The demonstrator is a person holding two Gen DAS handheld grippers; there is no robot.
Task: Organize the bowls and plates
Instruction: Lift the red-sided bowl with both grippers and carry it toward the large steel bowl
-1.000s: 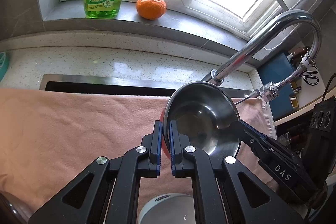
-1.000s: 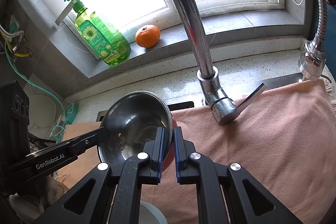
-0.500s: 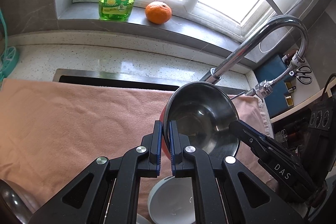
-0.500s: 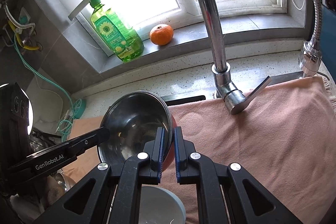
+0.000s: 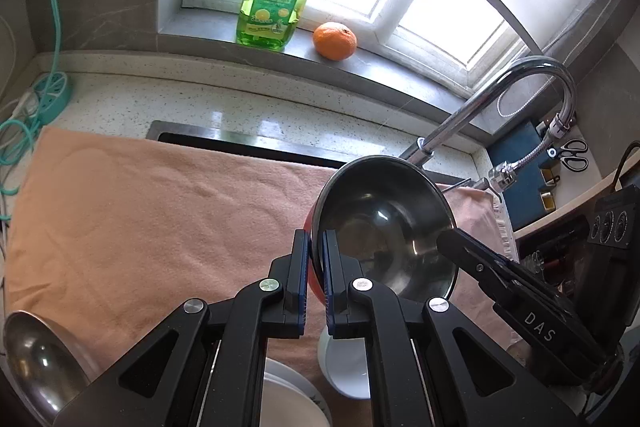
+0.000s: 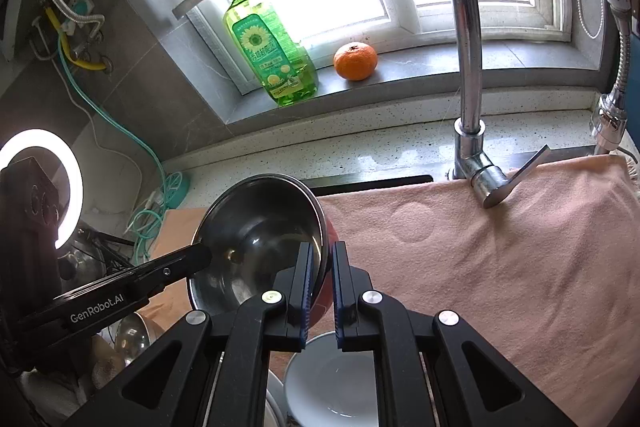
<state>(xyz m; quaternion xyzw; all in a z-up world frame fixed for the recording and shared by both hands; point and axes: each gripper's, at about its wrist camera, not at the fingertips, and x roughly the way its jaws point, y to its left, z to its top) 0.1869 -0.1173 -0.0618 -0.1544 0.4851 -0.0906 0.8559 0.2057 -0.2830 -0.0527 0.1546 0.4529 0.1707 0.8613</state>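
Peach towel (image 5: pixel 160 211) covers the surface below. Both my jaws are clamped on opposite rims of the steel bowl (image 5: pixel 384 227), holding it tilted in the air; the white bowl (image 6: pixel 340 383) sits directly beneath, nearest me.

Clearance: your open room is the towel.
Pink towel (image 6: pixel 500 267) is bare to your right and ahead-left; faucet (image 6: pixel 466 67) arches over its far edge, white bowl (image 6: pixel 336 383), plate (image 5: pixel 288 395) and steel ladle (image 5: pixel 36 359) crowd the near edge below.
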